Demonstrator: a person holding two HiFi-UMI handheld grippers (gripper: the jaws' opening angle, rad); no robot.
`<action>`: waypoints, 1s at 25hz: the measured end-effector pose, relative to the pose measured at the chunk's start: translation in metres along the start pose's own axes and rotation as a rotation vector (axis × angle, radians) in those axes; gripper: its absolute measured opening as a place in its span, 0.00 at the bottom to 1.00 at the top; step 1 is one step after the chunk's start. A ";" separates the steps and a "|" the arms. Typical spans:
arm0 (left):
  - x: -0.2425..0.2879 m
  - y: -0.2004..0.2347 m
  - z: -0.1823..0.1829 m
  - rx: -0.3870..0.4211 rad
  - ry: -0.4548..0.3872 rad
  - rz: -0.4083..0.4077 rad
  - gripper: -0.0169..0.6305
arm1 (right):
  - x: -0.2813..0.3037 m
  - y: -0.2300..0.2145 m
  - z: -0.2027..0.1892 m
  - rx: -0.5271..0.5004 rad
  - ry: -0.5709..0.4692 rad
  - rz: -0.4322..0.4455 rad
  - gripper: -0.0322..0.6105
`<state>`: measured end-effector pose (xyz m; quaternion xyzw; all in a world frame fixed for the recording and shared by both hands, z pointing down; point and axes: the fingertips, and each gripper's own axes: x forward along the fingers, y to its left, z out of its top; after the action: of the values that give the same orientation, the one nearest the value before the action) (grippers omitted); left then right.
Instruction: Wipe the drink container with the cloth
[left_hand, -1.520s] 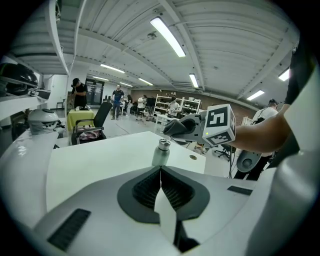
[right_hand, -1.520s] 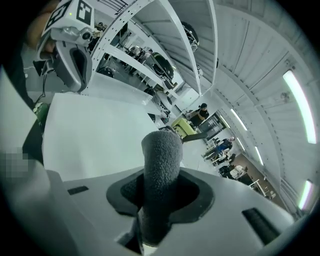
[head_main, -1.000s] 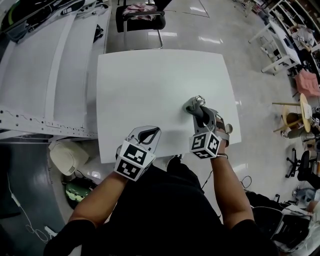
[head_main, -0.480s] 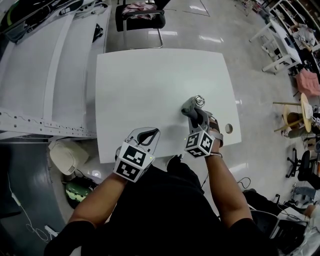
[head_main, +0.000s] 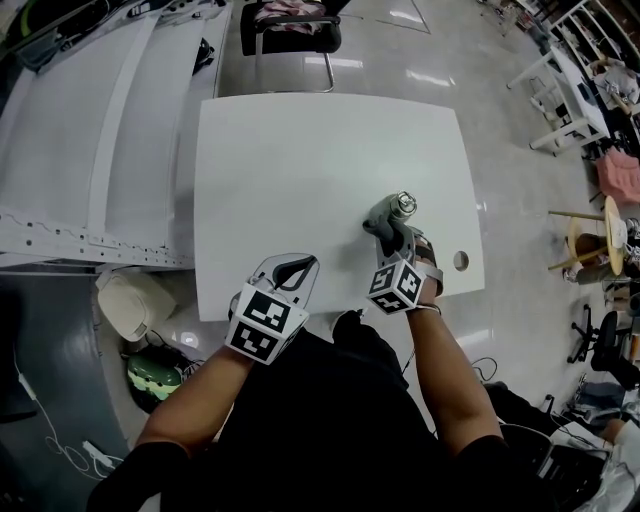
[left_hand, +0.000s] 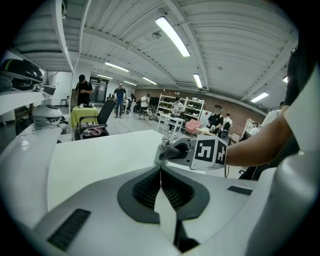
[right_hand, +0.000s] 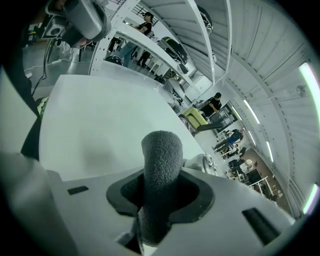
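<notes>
A small metal drink container (head_main: 404, 203) stands on the white table (head_main: 300, 170), right of the middle. My right gripper (head_main: 389, 226) is shut on a grey cloth (head_main: 380, 215) and presses it against the container's near left side. In the right gripper view the cloth (right_hand: 160, 165) sticks up between the jaws, and the container (right_hand: 206, 163) shows only partly behind them. My left gripper (head_main: 298, 264) rests at the table's front edge, shut with nothing in it. The left gripper view shows its closed jaws (left_hand: 161, 168) facing the cloth (left_hand: 168, 152) and the container (left_hand: 166, 144).
A round cable hole (head_main: 460, 260) lies in the table near its right front corner. A black chair (head_main: 290, 22) stands beyond the far edge. White panels (head_main: 90, 130) run along the left of the table. People and shelves are far off.
My right gripper with the cloth has shifted slightly left and in toward the container. The left gripper has stayed put.
</notes>
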<state>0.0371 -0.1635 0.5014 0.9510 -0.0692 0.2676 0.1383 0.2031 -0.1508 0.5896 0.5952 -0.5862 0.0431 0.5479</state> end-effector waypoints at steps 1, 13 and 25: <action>-0.001 0.001 -0.001 -0.002 0.000 0.002 0.05 | 0.001 0.002 0.001 0.002 0.003 0.004 0.23; -0.009 0.004 -0.002 -0.003 0.003 0.025 0.05 | 0.016 0.027 -0.013 -0.004 0.047 0.074 0.23; -0.003 0.007 0.009 -0.007 -0.008 0.065 0.05 | 0.023 0.033 -0.020 -0.023 0.021 0.138 0.23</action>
<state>0.0381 -0.1725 0.4938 0.9488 -0.1016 0.2680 0.1328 0.1975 -0.1422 0.6331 0.5464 -0.6206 0.0804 0.5566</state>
